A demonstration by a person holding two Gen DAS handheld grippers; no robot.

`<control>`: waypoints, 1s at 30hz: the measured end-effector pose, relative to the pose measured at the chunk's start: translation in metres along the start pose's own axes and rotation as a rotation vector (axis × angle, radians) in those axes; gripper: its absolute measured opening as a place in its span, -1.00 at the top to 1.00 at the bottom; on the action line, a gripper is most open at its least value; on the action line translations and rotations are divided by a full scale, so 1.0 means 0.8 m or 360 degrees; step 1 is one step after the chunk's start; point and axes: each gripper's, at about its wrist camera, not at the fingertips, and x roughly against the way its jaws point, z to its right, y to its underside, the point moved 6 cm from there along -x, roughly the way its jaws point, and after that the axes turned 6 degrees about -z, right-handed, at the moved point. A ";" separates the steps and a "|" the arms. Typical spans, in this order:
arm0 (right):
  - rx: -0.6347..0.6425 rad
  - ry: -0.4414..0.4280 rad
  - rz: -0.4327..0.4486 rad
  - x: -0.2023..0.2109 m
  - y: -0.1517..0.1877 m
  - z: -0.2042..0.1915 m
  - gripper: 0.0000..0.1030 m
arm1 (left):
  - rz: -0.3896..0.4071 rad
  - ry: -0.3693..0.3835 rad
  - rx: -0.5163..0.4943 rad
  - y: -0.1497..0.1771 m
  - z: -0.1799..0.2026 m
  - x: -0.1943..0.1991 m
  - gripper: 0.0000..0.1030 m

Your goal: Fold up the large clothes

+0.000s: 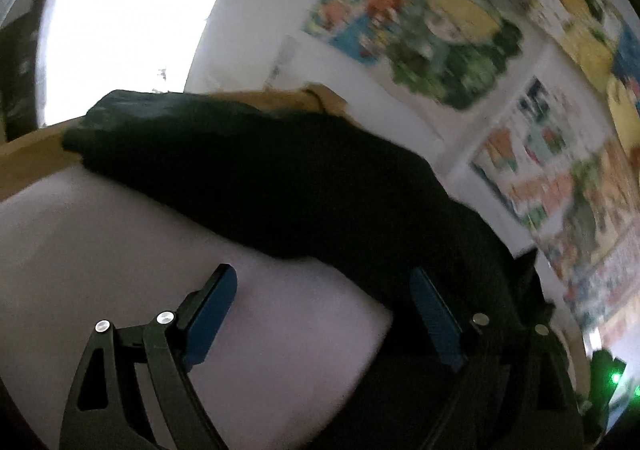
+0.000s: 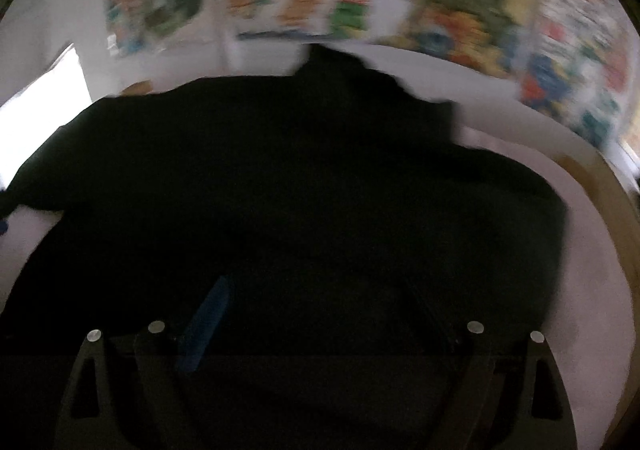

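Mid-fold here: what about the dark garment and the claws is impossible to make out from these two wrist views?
- Dark garment, right wrist view: its folds, seams and type are lost in blur and darkness.
- Right claw: its right finger merges with the cloth.
- Left claw, left wrist view: wide open, but touch between right finger and garment is unclear.
- Wall posters: motion-blurred, unreadable.

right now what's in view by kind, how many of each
dark garment: 1
white table surface: 1
grippers: 2, left gripper and right gripper, both open
colourful wall posters: several, too blurred to count
total countable: 4
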 end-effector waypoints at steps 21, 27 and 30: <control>0.0205 0.0015 0.0008 -0.143 -0.048 -0.157 -1.00 | 0.0182 0.0051 0.0529 -0.033 -0.160 -0.018 -0.65; 0.0211 0.0025 0.0054 -0.156 -0.039 -0.154 -1.00 | 0.0292 0.0093 0.0559 -0.039 -0.164 -0.012 -0.14; 0.0205 0.0017 0.0056 -0.158 -0.040 -0.153 -1.00 | 0.0293 0.0105 0.0597 -0.040 -0.172 -0.013 0.49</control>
